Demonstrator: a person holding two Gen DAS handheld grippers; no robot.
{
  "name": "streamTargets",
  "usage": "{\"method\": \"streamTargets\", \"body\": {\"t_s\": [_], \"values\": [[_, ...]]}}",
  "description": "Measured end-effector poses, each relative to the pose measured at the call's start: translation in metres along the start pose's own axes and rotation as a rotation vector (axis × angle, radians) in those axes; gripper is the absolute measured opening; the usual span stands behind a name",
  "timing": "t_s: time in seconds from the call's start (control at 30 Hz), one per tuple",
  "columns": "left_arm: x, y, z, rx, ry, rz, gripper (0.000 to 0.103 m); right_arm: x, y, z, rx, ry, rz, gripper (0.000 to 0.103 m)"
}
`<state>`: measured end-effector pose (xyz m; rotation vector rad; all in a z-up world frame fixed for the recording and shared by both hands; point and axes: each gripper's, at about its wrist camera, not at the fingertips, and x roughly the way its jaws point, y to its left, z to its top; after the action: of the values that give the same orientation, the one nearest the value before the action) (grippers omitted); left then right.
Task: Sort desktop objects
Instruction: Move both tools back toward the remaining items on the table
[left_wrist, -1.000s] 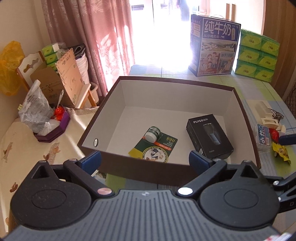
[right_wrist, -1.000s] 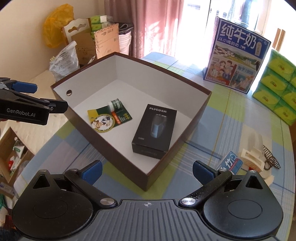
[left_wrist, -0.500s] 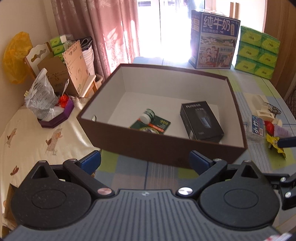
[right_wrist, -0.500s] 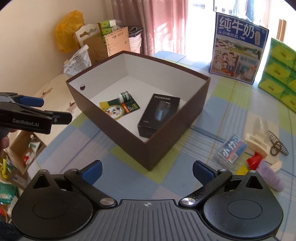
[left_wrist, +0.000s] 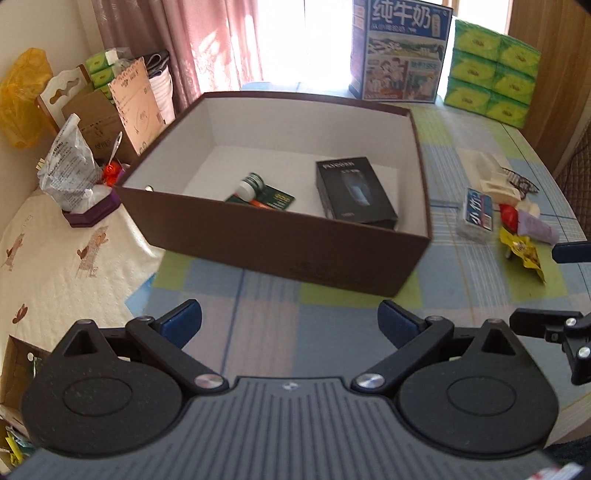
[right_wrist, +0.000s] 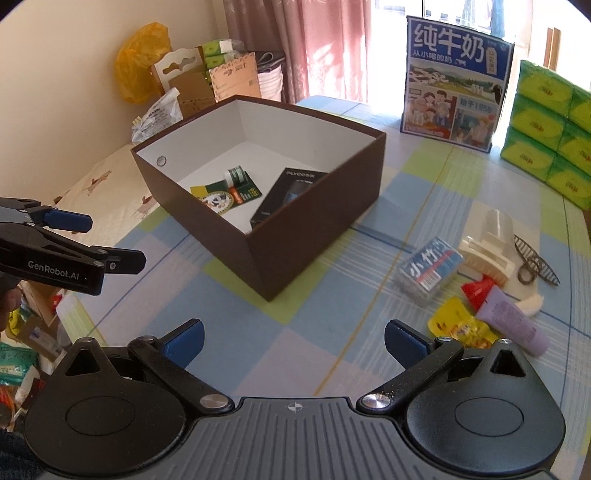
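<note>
Gaping wide and empty, right gripper (right_wrist: 293, 341) (left gripper (left_wrist: 290, 323) likewise) touches nothing.

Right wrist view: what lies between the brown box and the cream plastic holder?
Mostly bare checked tablecloth. Beside the cream plastic holder, a blue-labelled clear packet lies in the stretch, well apart from the brown box.

Ahead of our left fingers (left_wrist: 181, 322), the box (left_wrist: 280, 242) holding shaver carton (left_wrist: 354, 192) and bottle (left_wrist: 250, 186), loose items (right_wrist: 476, 291) beyond our right fingers (right_wrist: 404, 343), milk carton (right_wrist: 456, 85) behind.
</note>
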<state>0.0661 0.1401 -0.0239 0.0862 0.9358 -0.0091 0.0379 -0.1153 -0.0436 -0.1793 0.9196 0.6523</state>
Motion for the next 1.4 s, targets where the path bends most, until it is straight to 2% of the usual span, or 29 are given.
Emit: {"method": "streamTargets", "body": {"t_s": [0.17, 0.33, 0.63, 0.77, 0.97, 1.07, 1.23, 1.4], "values": [[-0.002, -0.024, -0.005, 0.008, 0.010, -0.013, 0.100, -0.009, -0.020, -0.014, 0.036, 0.020, 0.032, 0.101], [0.000, -0.051, -0.008, 0.014, 0.027, -0.045, 0.100, -0.021, -0.044, -0.031, 0.056, 0.027, 0.003, 0.101], [0.012, -0.109, -0.012, 0.054, 0.063, -0.147, 0.100, -0.041, -0.089, -0.064, 0.075, -0.004, -0.136, 0.101], [0.020, -0.132, -0.009, 0.073, 0.066, -0.171, 0.100, -0.041, -0.099, -0.075, 0.016, -0.034, -0.220, 0.101], [0.037, -0.162, 0.003, 0.109, 0.054, -0.207, 0.099, -0.031, -0.109, -0.089, -0.077, -0.079, -0.283, 0.100], [0.049, -0.173, 0.011, 0.115, 0.061, -0.217, 0.099, -0.018, -0.114, -0.091, -0.105, -0.079, -0.292, 0.096], [0.071, -0.183, 0.022, 0.134, 0.079, -0.217, 0.099, 0.008, -0.124, -0.092, -0.157, -0.072, -0.307, 0.081], [0.089, -0.191, 0.034, 0.153, 0.090, -0.217, 0.098, 0.030, -0.133, -0.092, -0.209, -0.063, -0.312, 0.073]]}}
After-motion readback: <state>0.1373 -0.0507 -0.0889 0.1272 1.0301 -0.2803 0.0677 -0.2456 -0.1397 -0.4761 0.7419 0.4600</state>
